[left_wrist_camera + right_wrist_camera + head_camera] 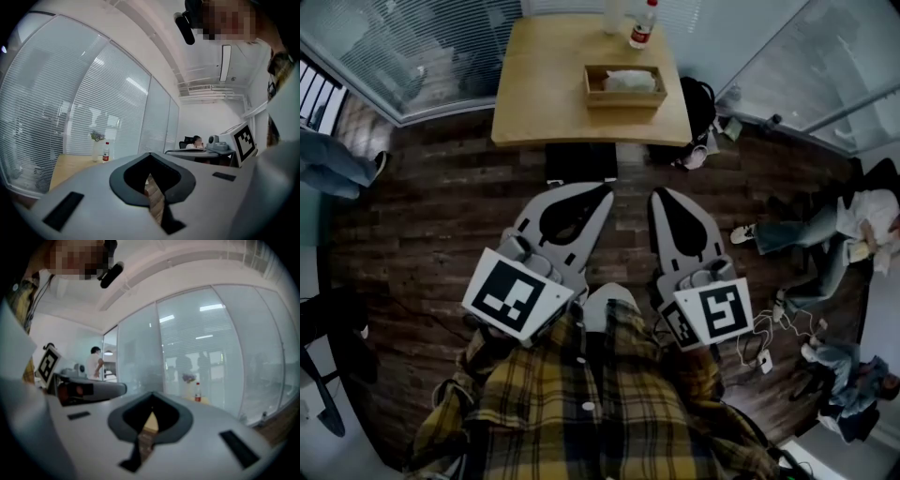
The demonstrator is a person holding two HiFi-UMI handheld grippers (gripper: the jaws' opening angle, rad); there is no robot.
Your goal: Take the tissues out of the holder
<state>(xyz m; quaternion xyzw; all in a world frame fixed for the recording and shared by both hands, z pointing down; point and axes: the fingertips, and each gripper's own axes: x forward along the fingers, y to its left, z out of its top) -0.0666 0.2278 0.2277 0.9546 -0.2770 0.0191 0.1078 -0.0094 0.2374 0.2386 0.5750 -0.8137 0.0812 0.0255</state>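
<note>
A wooden tissue holder (624, 97) with white tissues (630, 81) in it stands on the light wooden table (544, 84) far ahead of me in the head view. Both grippers hang over the dark plank floor, well short of the table. My left gripper (605, 190) is shut and holds nothing; its tips meet in the left gripper view (150, 153). My right gripper (657, 195) is also shut and empty, as the right gripper view (152, 393) shows. The holder is hidden behind the jaws in both gripper views.
A red-capped bottle (643, 25) and a vase (614, 14) stand at the table's far edge. A dark seat (581, 161) sits under the near edge, a black bag (698, 103) at its right. A person (825, 230) sits at the right, with cables (769, 337) nearby. Glass walls enclose the room.
</note>
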